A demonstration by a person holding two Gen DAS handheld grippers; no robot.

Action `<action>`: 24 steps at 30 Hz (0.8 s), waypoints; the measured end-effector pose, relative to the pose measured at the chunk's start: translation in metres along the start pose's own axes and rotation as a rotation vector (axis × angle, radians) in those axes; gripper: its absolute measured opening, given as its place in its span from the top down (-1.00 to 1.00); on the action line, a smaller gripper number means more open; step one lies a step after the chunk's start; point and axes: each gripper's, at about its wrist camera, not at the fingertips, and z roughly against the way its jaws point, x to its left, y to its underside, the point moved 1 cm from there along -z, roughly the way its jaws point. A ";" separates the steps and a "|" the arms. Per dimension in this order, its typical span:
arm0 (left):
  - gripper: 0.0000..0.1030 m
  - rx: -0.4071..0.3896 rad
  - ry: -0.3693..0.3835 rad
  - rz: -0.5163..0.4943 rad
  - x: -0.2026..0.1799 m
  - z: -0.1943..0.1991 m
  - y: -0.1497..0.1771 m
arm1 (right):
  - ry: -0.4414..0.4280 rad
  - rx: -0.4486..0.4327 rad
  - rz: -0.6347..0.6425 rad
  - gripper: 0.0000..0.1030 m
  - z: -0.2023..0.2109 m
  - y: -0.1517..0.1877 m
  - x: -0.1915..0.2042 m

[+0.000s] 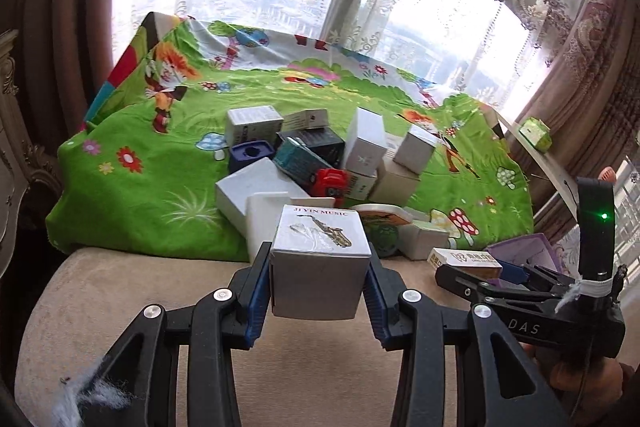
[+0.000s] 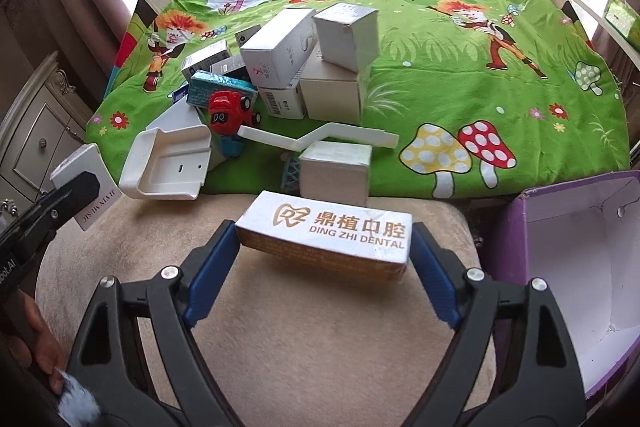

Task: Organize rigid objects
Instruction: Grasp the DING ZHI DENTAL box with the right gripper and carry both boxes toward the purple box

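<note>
We see the left gripper clamped on a small grey-white box, printed with a saxophone and "JI YIN MUSIC", lifted above the beige cushion. The right gripper brackets a long white-and-orange dental box; whether both blue pads press it we cannot tell. A purple open box stands beside it.
</note>
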 end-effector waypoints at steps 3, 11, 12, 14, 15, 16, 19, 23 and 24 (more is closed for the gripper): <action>0.17 0.021 0.038 -0.037 -0.022 -0.006 0.002 | 0.002 -0.022 -0.026 -0.69 0.012 0.005 -0.016; 0.17 0.076 0.155 -0.172 -0.090 -0.018 0.007 | 0.020 -0.035 -0.170 -0.69 0.035 0.022 -0.081; 0.17 0.083 0.170 -0.189 -0.100 -0.020 0.008 | 0.027 -0.035 -0.191 -0.69 0.037 0.025 -0.091; 0.17 0.100 0.199 -0.225 -0.118 -0.025 0.009 | 0.050 -0.039 -0.231 -0.69 0.041 0.032 -0.110; 0.17 0.111 0.214 -0.240 -0.128 -0.028 0.011 | 0.065 -0.043 -0.250 -0.69 0.043 0.035 -0.120; 0.17 0.122 0.230 -0.252 -0.137 -0.031 0.011 | 0.082 -0.047 -0.265 -0.69 0.046 0.038 -0.129; 0.17 0.149 0.260 -0.297 -0.163 -0.039 0.015 | 0.121 -0.059 -0.317 -0.69 0.053 0.046 -0.156; 0.17 0.174 0.296 -0.364 -0.193 -0.046 0.021 | 0.167 -0.077 -0.372 -0.69 0.062 0.054 -0.187; 0.17 0.179 0.304 -0.380 -0.200 -0.046 0.022 | 0.177 -0.081 -0.385 -0.69 0.064 0.055 -0.193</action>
